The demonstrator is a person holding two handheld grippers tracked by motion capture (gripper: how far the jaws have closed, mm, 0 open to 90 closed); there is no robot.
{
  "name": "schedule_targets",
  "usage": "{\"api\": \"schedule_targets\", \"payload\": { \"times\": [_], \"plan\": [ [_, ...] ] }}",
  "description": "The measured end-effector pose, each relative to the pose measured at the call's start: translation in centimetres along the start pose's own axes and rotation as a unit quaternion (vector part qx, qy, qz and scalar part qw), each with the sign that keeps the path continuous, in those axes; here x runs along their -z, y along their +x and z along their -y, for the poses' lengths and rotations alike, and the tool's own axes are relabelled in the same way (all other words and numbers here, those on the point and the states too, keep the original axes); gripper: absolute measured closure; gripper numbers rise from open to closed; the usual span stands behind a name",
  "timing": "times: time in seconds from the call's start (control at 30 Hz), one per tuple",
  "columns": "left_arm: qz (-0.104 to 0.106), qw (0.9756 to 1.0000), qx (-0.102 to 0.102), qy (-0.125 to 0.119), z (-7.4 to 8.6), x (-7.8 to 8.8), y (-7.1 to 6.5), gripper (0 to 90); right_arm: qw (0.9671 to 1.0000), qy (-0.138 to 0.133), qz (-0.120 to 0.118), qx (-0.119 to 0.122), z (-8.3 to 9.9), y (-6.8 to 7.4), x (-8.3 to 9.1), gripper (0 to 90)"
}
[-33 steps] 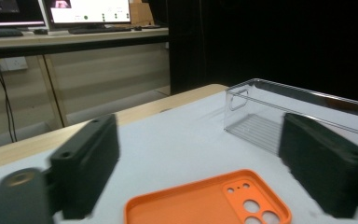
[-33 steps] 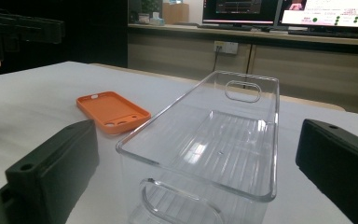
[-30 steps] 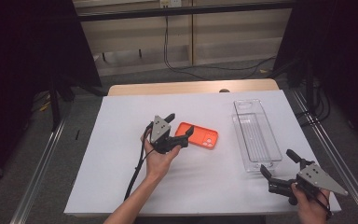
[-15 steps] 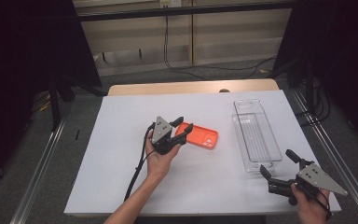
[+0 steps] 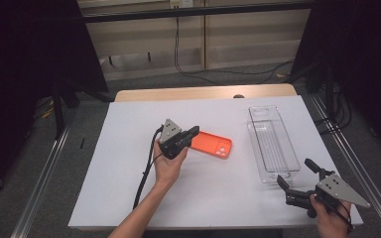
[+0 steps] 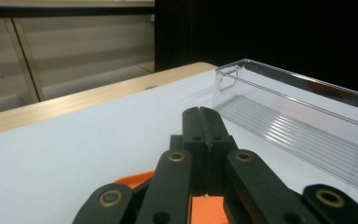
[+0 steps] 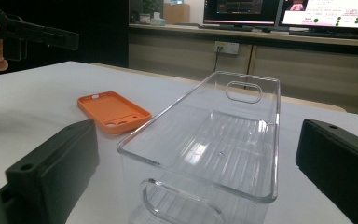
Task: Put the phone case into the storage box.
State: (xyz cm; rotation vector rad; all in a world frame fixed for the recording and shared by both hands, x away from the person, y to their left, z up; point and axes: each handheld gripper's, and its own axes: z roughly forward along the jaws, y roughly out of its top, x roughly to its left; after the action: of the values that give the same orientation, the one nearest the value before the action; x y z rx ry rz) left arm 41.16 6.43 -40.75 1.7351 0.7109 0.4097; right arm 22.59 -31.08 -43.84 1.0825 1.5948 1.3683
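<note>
The orange case point(image 5: 211, 144) lies flat mid-table, with the clear bin point(image 5: 273, 144) at its 3 o'clock, well apart. The left gripper point(image 5: 193, 132) hovers over the case's 9 o'clock end; its jaws have just closed together, gripping nothing. The right gripper point(image 5: 297, 176) sits at the bin's 6 o'clock end, jaws wide, empty.

On the white table point(image 5: 129, 198) lies one orange phone case point(image 5: 212, 145) and one clear plastic bin point(image 5: 273, 144). Two handheld grippers are present, the left gripper point(image 5: 192, 132) and the right gripper point(image 5: 296, 171). The bin has two cut-out handles, apparently one at each end.
</note>
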Motion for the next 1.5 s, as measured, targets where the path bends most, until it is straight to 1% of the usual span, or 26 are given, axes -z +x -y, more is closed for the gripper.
{"api": "schedule_targets", "payload": {
  "times": [0.03, 0.1, 0.17, 0.27, 0.3, 0.33, 0.4, 0.47, 0.53, 0.6, 0.63, 0.7, 0.73, 0.77, 0.8, 0.9, 0.93, 1.0, 1.03, 1.1, 1.13, 1.2, 1.27, 1.37, 1.47, 1.5],
  "plan": [
    [0.005, 0.9999, -0.001, 0.009, -0.2, -0.3, 0.0, 90.0, 1.0000, 0.000, 0.000, 0.001, 0.0, 0.0, 0.0, 0.0],
    [0.008, 0.9994, -0.004, 0.034, -0.4, -0.8, 0.1, 90.0, 1.0000, 0.000, 0.000, 0.001, 0.0, 0.0, 0.0, 0.0],
    [0.014, 0.9992, 0.003, 0.038, -0.5, -1.2, 0.2, 90.0, 1.0000, 0.000, -0.001, 0.000, 0.0, 0.0, 0.1, 0.0],
    [0.015, 0.9984, 0.007, 0.055, -0.5, -1.8, 0.4, 90.0, 1.0000, 0.000, -0.003, 0.000, 0.0, 0.0, 0.1, 0.0],
    [0.014, 0.9983, 0.009, 0.056, -0.4, -2.0, 0.4, 90.0, 1.0000, 0.000, -0.003, 0.001, 0.0, -0.1, 0.1, 0.0],
    [0.020, 0.9979, 0.012, 0.061, -0.4, -2.2, 0.5, 90.0, 1.0000, 0.000, -0.003, 0.000, 0.0, 0.0, 0.1, 0.0],
    [0.021, 0.9964, 0.006, 0.082, -0.5, -2.5, 0.7, 90.0, 1.0000, 0.000, -0.003, 0.000, 0.0, 0.0, 0.1, 0.0],
    [0.027, 0.9950, 0.009, 0.096, -0.7, -2.9, 1.0, 90.0, 1.0000, 0.000, -0.004, -0.001, 0.0, 0.0, 0.1, 0.0],
    [0.022, 0.9935, 0.003, 0.111, -0.9, -3.2, 1.4, 90.0, 1.0000, -0.001, -0.004, -0.001, 0.0, 0.0, 0.1, 0.0],
    [0.022, 0.9925, 0.009, 0.120, -1.1, -3.4, 1.7, 90.0, 1.0000, 0.000, -0.004, -0.001, 0.0, 0.0, 0.1, 0.0],
    [0.023, 0.9914, 0.008, 0.129, -1.1, -3.5, 1.9, 90.0, 1.0000, 0.000, -0.004, 0.000, 0.0, -0.1, 0.1, 0.0],
    [0.027, 0.9905, 0.014, 0.134, -1.2, -3.8, 2.1, 90.0, 1.0000, 0.000, -0.004, -0.001, 0.0, 0.0, 0.1, 0.0],
    [0.031, 0.9891, 0.019, 0.143, -1.2, -3.9, 2.3, 90.0, 1.0000, 0.000, -0.004, -0.001, 0.0, 0.0, 0.1, 0.0],
    [0.029, 0.9884, 0.019, 0.148, -1.1, -4.1, 2.3, 90.0, 1.0000, 0.000, -0.004, -0.001, 0.0, 0.0, 0.1, 0.0],
    [0.028, 0.9872, 0.011, 0.157, -1.2, -4.2, 2.4, 90.0, 1.0000, 0.000, -0.004, -0.002, 0.0, 0.0, 0.1, 0.0],
    [0.031, 0.9855, 0.012, 0.166, -1.2, -4.6, 2.6, 90.0, 1.0000, 0.000, -0.005, -0.002, 0.0, 0.0, 0.1, 0.0],
    [0.030, 0.9850, 0.007, 0.170, -1.2, -4.8, 2.7, 90.0, 1.0000, 0.000, -0.005, -0.002, 0.0, 0.0, 0.1, 0.0],
    [0.028, 0.9841, 0.010, 0.175, -1.2, -5.1, 2.8, 90.0, 1.0000, 0.000, -0.004, -0.002, 0.0, 0.0, 0.1, 0.0],
    [0.027, 0.9830, 0.009, 0.181, -1.3, -5.3, 2.8, 90.0, 1.0000, 0.000, -0.004, -0.002, 0.0, 0.0, 0.1, 0.0],
    [0.013, 0.9824, 0.009, 0.186, -1.3, -5.6, 2.9, 90.0, 1.0000, 0.000, -0.005, -0.002, 0.0, 0.0, 0.1, 0.0],
    [0.011, 0.9816, 0.009, 0.190, -1.3, -5.8, 3.1, 90.0, 1.0000, 0.000, -0.006, -0.002, 0.0, 0.0, 0.1, 0.0],
    [0.007, 0.9814, 0.006, 0.192, -1.3, -6.0, 3.3, 90.0, 1.0000, -0.002, -0.005, -0.002, 0.0, 0.0, 0.2, 0.0],
    [0.004, 0.9824, 0.014, 0.186, -1.2, -6.3, 3.5, 90.0, 1.0000, -0.002, -0.006, -0.001, 0.0, 0.0, 0.2, 0.0],
    [-0.006, 0.9819, 0.009, 0.189, -1.0, -7.0, 3.8, 90.0, 1.0000, -0.002, -0.006, -0.002, 0.0, 0.0, 0.0, 0.0],
    [-0.007, 0.9833, 0.022, 0.180, -0.7, -7.6, 4.2, 90.0, 1.0000, -0.001, -0.006, -0.001, 0.0, 0.0, 0.1, 0.0],
    [-0.008, 0.9833, 0.026, 0.180, -0.6, -7.8, 4.3, 90.0, 1.0000, -0.002, -0.007, -0.001, 0.0, 0.0, 0.2, 0.0]
  ]
}}
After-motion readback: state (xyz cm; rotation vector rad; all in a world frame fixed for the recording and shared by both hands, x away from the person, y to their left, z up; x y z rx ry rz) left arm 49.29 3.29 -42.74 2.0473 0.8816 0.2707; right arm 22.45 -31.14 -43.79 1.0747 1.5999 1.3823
